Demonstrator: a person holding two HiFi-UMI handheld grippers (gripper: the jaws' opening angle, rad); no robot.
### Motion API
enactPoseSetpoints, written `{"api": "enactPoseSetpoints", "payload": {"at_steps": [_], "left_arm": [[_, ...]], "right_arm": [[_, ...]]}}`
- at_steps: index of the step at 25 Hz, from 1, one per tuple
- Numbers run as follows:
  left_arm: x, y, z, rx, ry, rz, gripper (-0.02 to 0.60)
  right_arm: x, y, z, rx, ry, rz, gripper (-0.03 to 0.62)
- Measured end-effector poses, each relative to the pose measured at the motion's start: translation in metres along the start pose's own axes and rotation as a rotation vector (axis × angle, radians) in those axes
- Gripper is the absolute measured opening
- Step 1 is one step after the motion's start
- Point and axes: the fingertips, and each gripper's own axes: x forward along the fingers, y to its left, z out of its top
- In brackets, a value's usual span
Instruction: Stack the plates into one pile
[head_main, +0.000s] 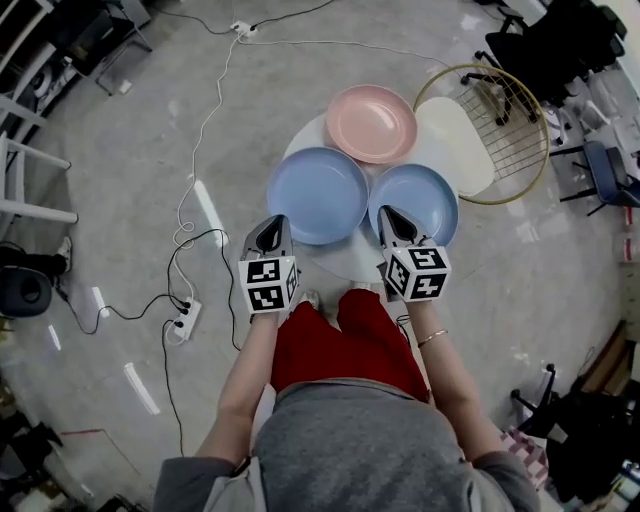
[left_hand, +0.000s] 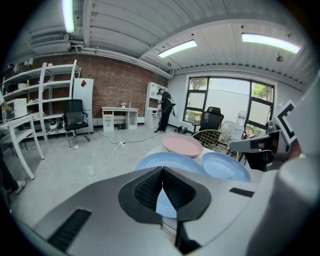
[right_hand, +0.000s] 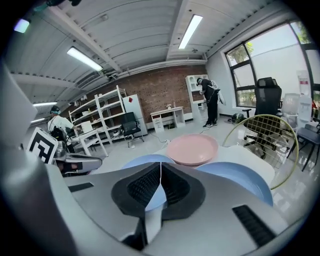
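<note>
Jaws of the left gripper (head_main: 272, 224) are seen pressed together with nothing between them, poised at the near rim of the large blue plate (head_main: 318, 195). Beyond it, the pink plate (head_main: 371, 123) is set at the far side of the round white table (head_main: 345, 258). Just beside the large plate, the small blue plate (head_main: 428, 195) is laid. The right gripper (head_main: 389, 215) is held clenched and empty at its near rim.

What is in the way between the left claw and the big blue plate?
Nothing that I can see. The left claw is shut and empty, just at the near edge of the big blue plate. The pink plate lies beyond it and the small blue plate beside it, not in between.
</note>
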Motion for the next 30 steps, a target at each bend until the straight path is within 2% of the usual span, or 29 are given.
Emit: {"api": "enactPoseSetpoints", "payload": {"at_steps": [11, 19, 30], "left_arm": [[0.02, 0.04, -0.009, -0.093, 0.045, 0.189, 0.017], [0.036, 0.054, -0.018, -0.124, 0.089, 0.243, 0.017], [0.054, 0.059, -0.036, -0.175, 0.125, 0.268, 0.018]], "right_arm": [[0.081, -0.014, 0.007, -0.172, 0.169, 0.145, 0.029], [0.119, -0.024, -0.005, -0.25, 0.298, 0.166, 0.029], [0.143, -0.036, -0.023, -0.353, 0.42, 0.146, 0.031]]}}
